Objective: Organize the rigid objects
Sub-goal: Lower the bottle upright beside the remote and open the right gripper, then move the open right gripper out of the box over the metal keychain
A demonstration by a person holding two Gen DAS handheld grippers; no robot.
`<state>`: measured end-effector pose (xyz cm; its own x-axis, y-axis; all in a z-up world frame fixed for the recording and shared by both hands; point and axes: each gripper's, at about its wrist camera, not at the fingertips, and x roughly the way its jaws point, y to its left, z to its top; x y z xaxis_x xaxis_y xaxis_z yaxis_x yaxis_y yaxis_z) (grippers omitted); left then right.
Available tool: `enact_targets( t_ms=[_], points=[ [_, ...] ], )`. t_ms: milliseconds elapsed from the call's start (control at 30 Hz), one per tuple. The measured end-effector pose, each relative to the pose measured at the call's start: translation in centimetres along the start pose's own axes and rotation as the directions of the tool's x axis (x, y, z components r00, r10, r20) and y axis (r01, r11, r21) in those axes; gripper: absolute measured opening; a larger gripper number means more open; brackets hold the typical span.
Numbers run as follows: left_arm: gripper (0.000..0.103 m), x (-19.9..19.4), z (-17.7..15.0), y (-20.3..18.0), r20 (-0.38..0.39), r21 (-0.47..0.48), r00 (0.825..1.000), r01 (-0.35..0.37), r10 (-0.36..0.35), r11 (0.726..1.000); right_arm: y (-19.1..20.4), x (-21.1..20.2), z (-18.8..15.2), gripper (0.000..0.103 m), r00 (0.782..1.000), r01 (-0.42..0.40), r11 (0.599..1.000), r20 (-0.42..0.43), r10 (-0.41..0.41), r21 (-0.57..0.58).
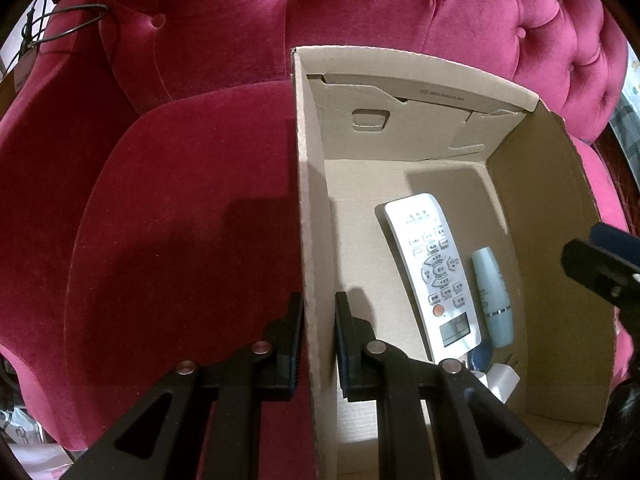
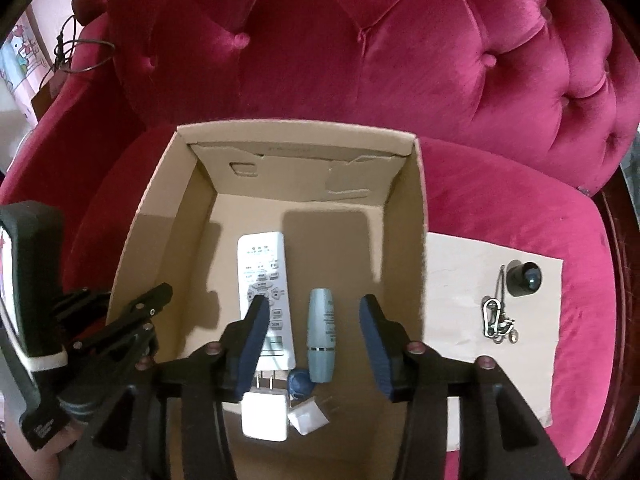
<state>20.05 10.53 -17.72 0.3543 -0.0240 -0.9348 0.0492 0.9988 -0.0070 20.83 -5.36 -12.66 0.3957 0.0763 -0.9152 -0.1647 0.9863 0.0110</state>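
Box (image 2: 400,208) holds remote (image 2: 264,280), blue bottle (image 2: 321,336), charger (image 2: 265,416); keyring (image 2: 496,320), black cap(?) (image 2: 524,278) remain; left gripper (image 1: 318,344) clamps wall, right gripper (image 2: 314,344) open, empty.

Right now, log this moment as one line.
left tongs: shut on box wall | right tongs: open, empty, above bottle | outside box: keyring, black cap

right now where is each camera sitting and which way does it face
Left wrist: on the left tongs, looking steeply down at the cardboard box; its fingers clamp the box's left wall; the right tongs' tip shows at the right edge.
Right wrist: on the right tongs, looking down into the box; its fingers stand open above the teal bottle; the left tongs show at left.
Shared: box, white remote, teal bottle, red velvet chair.
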Motion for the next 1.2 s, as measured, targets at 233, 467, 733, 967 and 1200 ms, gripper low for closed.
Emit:
enact_targets(
  t_ms=[233,467,733,967,1200],
  points=[
    [0.016,0.0,0.0,0.0,0.000,0.000,1.000,0.000,0.000,1.000,-1.4,-1.8,0.1,0.081,0.999,0.022,1.000,0.040,-0.022,0.016],
    [0.016,0.0,0.0,0.1,0.001,0.001,1.000,-0.001,0.001,1.000,-3.3,-3.0,0.1,0.098,0.998,0.027,0.999,0.053,-0.030,0.046],
    [0.016,0.0,0.0,0.0,0.001,0.002,1.000,-0.003,0.003,1.000,-6.0,-3.9,-0.3,0.103,0.996,0.053,0.995,0.064,-0.058,0.084],
    [0.016,0.0,-0.1,0.1,0.001,0.004,1.000,-0.005,0.005,1.000,-8.4,-4.3,-0.6,0.103,0.993,0.082,0.989,0.070,-0.091,0.123],
    [0.016,0.0,-0.1,0.1,0.002,0.005,1.000,-0.007,0.007,1.000,-10.5,-4.1,-1.2,0.103,0.990,0.112,0.982,0.065,-0.122,0.150]
  ],
)
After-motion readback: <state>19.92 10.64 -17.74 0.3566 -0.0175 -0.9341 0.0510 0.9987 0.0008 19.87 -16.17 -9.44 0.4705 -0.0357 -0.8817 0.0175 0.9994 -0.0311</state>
